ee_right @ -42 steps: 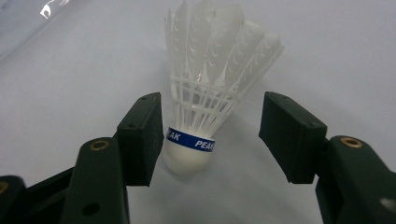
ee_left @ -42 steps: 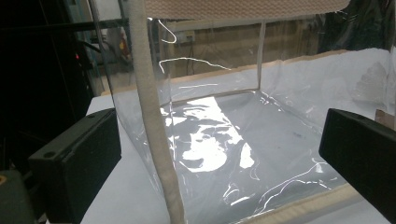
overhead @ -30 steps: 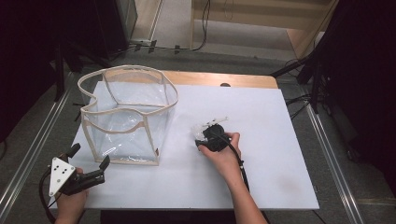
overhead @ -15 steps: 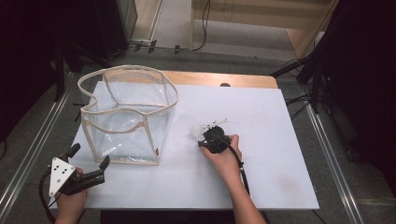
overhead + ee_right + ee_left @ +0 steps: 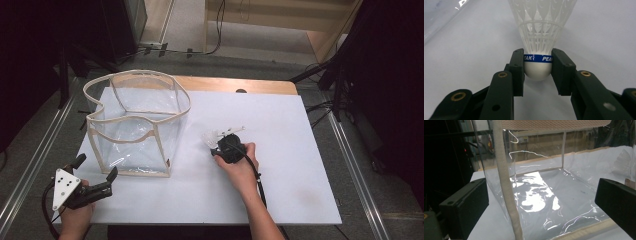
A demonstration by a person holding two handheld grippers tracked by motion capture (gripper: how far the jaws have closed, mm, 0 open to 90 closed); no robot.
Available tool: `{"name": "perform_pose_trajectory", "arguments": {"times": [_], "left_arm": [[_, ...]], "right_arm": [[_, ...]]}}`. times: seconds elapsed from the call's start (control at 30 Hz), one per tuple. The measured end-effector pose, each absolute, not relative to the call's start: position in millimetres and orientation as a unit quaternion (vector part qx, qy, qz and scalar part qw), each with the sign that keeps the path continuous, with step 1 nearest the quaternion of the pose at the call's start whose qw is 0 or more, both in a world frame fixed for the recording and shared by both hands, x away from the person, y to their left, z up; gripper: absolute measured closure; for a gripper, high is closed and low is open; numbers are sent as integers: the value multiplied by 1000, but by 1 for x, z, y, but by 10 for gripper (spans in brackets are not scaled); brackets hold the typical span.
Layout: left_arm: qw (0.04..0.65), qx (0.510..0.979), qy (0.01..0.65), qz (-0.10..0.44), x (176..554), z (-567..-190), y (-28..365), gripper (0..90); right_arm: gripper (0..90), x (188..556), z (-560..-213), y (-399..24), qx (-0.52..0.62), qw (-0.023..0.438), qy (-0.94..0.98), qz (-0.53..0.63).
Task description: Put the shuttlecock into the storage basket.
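The right tongs have just closed on the white shuttlecock's cork base, low on the surface, ready for lifting toward the clear bag, beside which the left tongs wait open

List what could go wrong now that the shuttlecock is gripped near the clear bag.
1. The right gripper pinches only the shuttlecock by its rounded cork, so it might slip or twist out when lifted.
2. The clear bag has a soft, sagging rim; the skirt could catch on it.
3. The left gripper is open beside the bag, not holding it, so the bag may shift.
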State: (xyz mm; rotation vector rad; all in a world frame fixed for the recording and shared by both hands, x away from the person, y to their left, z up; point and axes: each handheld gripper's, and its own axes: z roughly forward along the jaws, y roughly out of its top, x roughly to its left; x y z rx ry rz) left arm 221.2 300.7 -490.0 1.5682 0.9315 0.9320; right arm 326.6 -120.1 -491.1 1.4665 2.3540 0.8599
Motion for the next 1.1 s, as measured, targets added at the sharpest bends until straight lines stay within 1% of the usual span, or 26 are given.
{"name": "perform_pose_trajectory", "arguments": {"times": [1.1], "left_arm": [[520,654,389,388,221,-490,300,0]], "right_arm": [[626,328,-470,-126,491,149,783,351]]}}
